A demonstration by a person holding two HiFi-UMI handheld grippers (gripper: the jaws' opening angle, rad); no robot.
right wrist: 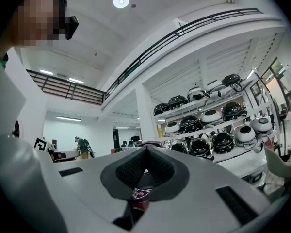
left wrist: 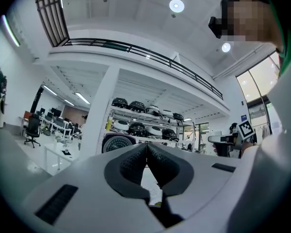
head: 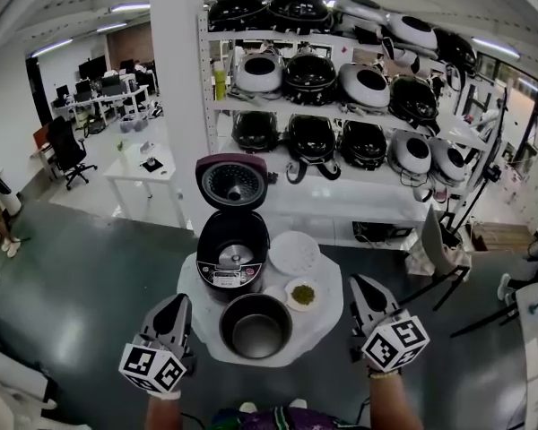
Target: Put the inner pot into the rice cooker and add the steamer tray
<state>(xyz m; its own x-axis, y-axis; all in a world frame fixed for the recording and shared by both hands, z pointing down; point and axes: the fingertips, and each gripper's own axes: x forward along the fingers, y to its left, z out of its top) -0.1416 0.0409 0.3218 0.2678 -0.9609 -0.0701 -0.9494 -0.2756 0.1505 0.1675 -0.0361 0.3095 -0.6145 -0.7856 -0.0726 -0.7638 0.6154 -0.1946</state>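
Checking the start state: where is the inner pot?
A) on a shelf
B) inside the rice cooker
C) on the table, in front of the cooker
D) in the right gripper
C: the inner pot stands on the white table, in front of the open rice cooker.

head: steeply down over table (head: 321, 326) | gripper views: level, both facing shelves (right wrist: 218, 111)

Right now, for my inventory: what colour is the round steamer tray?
The round steamer tray is white; head view.

The left gripper (head: 177, 305) and the right gripper (head: 360, 287) point level and forward (side by side, well apart), each with its jaws pressed together.
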